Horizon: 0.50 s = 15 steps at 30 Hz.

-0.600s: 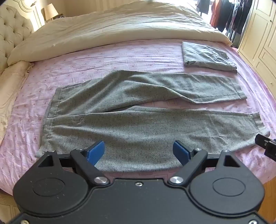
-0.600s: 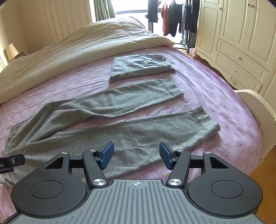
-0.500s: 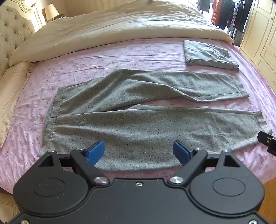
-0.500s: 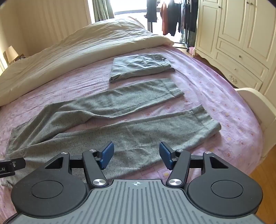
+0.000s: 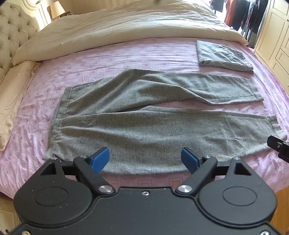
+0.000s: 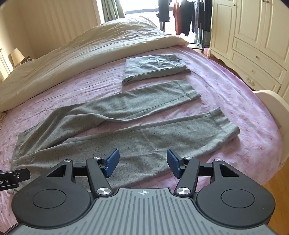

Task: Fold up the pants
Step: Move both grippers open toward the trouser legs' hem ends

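Grey speckled pants (image 5: 144,126) (image 6: 126,137) lie spread flat on the pink bed sheet (image 5: 126,56) (image 6: 225,94), waistband at the left, both legs running to the right with a gap between them. My left gripper (image 5: 145,159) hovers open above the near leg's front edge, closer to the waistband, nothing between its blue pads. My right gripper (image 6: 143,161) hangs open over the near leg further toward the cuff, also holding nothing. The tip of the other gripper shows at each view's edge.
A folded grey garment (image 5: 224,56) (image 6: 155,66) lies beyond the far leg's cuff. A cream duvet (image 5: 126,27) (image 6: 81,54) covers the bed's far side. A tufted headboard (image 5: 12,41) stands left, white wardrobes (image 6: 252,36) and hanging clothes (image 6: 187,16) right.
Both views have drifted slightly, so the pants sit a little further from the fingers. Both grippers stay open; nothing was grasped.
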### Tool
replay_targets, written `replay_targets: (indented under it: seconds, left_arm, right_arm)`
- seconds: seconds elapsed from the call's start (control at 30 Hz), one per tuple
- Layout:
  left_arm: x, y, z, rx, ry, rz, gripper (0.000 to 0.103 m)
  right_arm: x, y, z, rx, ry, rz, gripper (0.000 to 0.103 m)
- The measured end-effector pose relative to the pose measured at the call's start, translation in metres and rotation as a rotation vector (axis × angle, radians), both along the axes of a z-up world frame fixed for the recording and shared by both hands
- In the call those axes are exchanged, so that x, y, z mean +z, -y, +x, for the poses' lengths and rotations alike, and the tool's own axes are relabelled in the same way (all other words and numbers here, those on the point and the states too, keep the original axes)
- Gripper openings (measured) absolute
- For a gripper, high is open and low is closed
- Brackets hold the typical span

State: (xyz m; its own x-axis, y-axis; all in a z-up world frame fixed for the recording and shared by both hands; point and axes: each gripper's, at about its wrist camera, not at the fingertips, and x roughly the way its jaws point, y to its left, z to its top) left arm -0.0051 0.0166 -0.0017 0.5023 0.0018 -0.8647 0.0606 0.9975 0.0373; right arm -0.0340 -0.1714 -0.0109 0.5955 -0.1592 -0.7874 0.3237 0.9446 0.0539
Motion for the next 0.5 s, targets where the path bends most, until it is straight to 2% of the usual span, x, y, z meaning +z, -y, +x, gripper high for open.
replay_targets:
  seconds: [0.5]
  left_arm:
    - [-0.002,-0.0011,-0.005,0.002,-0.014,0.004,0.087]
  right_arm:
    - [-0.0012,-0.0063,-0.0039,0.005,-0.001,0.009,0.056]
